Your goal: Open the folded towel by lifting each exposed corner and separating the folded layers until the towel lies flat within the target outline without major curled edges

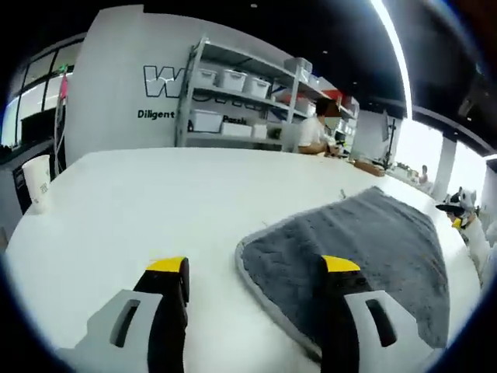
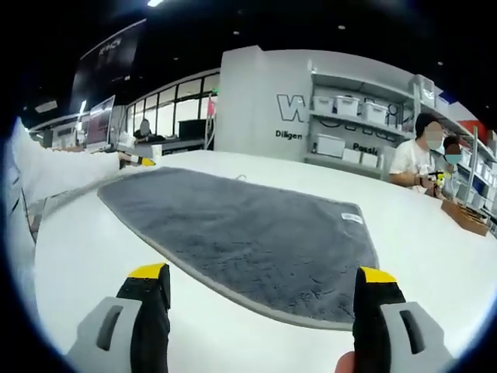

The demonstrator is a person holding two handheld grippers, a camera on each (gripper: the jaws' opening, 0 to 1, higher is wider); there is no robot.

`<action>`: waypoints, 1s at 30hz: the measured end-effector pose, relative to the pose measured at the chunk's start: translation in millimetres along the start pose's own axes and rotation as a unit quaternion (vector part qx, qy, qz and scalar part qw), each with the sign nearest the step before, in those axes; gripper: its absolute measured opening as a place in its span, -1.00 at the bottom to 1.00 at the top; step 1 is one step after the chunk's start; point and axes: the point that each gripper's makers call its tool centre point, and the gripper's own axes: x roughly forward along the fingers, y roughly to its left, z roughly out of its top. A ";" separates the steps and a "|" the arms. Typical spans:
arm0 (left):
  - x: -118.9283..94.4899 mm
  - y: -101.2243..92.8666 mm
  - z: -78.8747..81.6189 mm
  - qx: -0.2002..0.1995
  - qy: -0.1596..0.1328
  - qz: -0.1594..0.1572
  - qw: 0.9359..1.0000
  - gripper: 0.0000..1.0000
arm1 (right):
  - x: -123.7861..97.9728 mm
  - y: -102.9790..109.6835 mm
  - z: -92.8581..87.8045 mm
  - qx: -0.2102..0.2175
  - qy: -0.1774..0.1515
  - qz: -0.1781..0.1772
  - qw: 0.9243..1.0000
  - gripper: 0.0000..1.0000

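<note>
Left gripper view: yellow-tipped fingers (image 1: 168, 265) apart, nothing held, right one over towel's near corner | right gripper (image 2: 262, 273) fingers apart, empty, just short of edge | grey plush towel w/ pale trim (image 2: 248, 237) spread flat on white tabletop (image 1: 155, 202), single layer, no curls seen | outline not visible | unfolding looks about done.

towel (image 2: 248, 241) is dark grey with a lighter grey trim and a small white tag, tabletop (image 1: 155, 210) plain white, both tools (image 1: 252, 272) (image 2: 264, 280) black with yellow tips
</note>
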 end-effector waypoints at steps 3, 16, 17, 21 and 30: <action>7.9 7.1 3.4 0.010 0.000 0.007 1.000 -0.20 | 2.3 -0.5 -0.2 0.001 0.003 -0.002 1.000 0.98; 35.5 17.7 -7.5 0.050 0.057 0.005 0.997 -0.85 | 13.4 1.1 1.2 0.005 0.009 0.003 1.000 0.96; 35.8 17.9 -7.4 0.051 0.058 0.004 0.997 -0.91 | 13.7 1.2 1.6 0.005 0.009 0.003 1.000 0.96; 37.5 22.1 -6.3 0.051 0.062 0.011 0.997 -0.96 | 14.2 0.2 2.1 0.005 0.010 0.003 1.000 0.96; 39.3 30.4 -5.0 0.060 0.065 0.029 0.996 -0.97 | 15.7 -1.5 -1.6 0.007 0.017 0.001 1.000 0.95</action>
